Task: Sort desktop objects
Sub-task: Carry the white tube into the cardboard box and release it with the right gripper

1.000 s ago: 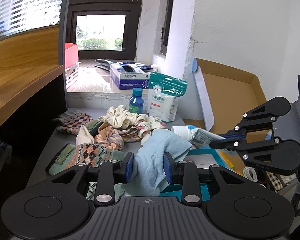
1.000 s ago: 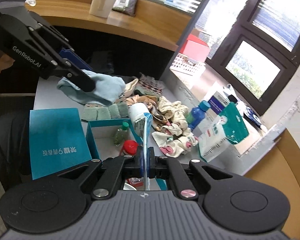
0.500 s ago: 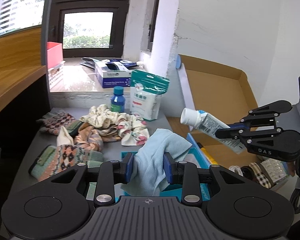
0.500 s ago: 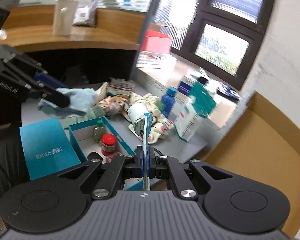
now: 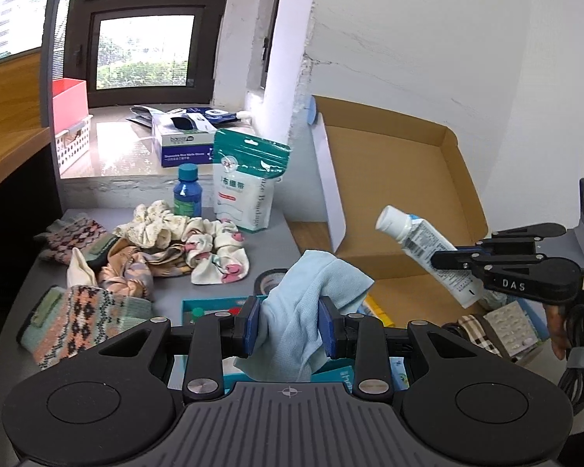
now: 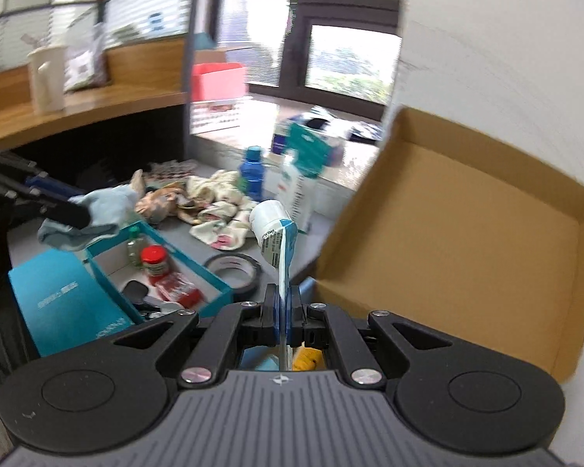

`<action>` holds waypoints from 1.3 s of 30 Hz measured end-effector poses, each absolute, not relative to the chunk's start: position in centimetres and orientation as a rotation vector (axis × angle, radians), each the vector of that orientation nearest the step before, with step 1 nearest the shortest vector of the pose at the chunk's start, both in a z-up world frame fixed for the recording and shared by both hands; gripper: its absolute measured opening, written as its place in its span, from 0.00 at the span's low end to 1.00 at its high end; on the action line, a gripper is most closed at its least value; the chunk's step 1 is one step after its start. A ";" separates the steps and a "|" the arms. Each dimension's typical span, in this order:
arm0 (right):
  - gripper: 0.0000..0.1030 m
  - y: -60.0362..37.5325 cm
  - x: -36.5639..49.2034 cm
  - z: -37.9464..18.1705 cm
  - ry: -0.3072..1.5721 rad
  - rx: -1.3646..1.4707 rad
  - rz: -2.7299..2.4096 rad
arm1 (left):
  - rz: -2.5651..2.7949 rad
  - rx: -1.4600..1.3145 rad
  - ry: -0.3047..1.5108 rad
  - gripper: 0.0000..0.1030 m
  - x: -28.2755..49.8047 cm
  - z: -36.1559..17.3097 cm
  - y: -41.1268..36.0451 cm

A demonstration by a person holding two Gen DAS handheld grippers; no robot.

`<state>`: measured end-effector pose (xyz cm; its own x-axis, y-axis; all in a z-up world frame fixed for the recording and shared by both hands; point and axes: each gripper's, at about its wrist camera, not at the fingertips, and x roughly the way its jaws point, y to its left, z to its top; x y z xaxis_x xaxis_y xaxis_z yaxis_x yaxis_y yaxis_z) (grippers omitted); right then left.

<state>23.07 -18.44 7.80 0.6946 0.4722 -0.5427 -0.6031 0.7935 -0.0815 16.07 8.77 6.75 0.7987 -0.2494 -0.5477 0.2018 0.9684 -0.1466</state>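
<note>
The right gripper (image 6: pixel 283 317) is clamped narrow on the flat crimped end of a white tube (image 6: pixel 277 233), which sticks out along the fingers with its cap end far from the claw, tilted up and toward the left. Seen from the left wrist, the tube (image 5: pixel 424 249) hangs over the open cardboard box (image 5: pixel 401 202), so the box lies just below and beyond the claw; judging by that, the drop probably needs little more than lowering and opening. The left gripper (image 5: pixel 292 325) is closed on a light blue cloth (image 5: pixel 307 303), held above the teal tray (image 6: pixel 198 268) and farther from the box than the right. The fabric pile (image 5: pixel 144 249) sits on the grey desk beyond it.
</note>
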 end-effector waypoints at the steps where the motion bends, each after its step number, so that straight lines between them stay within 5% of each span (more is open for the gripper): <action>1: 0.04 -19.1 23.4 7.5 0.539 -0.236 0.594 | -0.244 -0.083 0.601 0.34 16.1 6.7 8.7; 25: 0.05 -25.8 24.3 -3.8 0.857 0.670 0.379 | -0.284 -0.092 0.620 0.34 17.4 5.8 8.1; 39: 0.16 -22.9 21.6 -2.8 0.855 0.452 0.312 | -0.311 -0.079 0.636 0.34 17.8 5.5 6.3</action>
<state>21.63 -22.86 -2.83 0.6204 0.4383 -0.6504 -0.0844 0.8618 0.5002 17.82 6.29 5.53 0.7597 -0.3093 -0.5720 0.2610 0.9507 -0.1675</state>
